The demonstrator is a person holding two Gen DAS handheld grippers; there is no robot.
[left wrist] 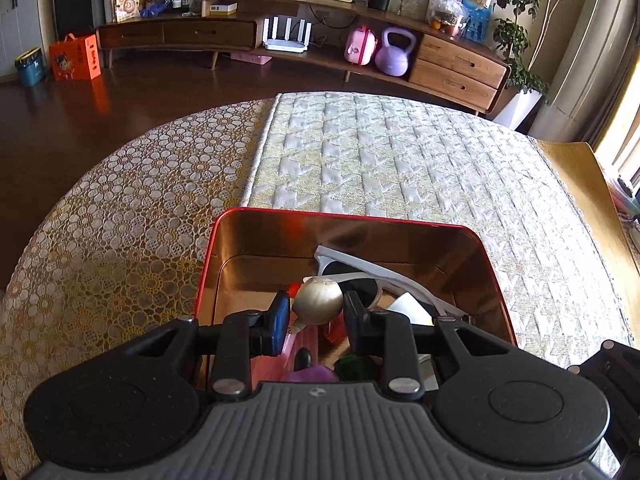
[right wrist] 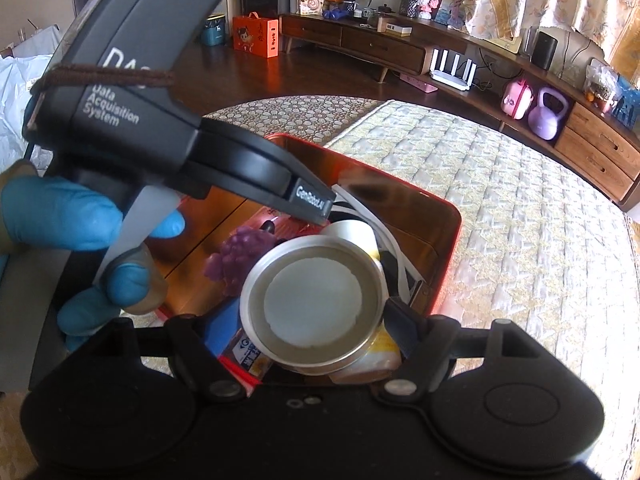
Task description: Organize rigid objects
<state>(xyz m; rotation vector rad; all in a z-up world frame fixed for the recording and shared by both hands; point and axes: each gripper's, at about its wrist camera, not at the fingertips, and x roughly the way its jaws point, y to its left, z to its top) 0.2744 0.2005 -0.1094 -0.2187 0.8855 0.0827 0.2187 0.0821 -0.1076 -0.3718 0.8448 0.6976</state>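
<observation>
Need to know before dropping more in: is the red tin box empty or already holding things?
Holding things. White-framed sunglasses, a purple grape-shaped toy and other small items lie inside the red tin box.

A shiny round ball sits between the left tool's two fingers, above the red tin box. White sunglasses lie inside, just past it. A round silver lid faces the right tool, purple grapes beside it.

Home living room: wooden media console, kettlebell, router, houseplants.
</observation>
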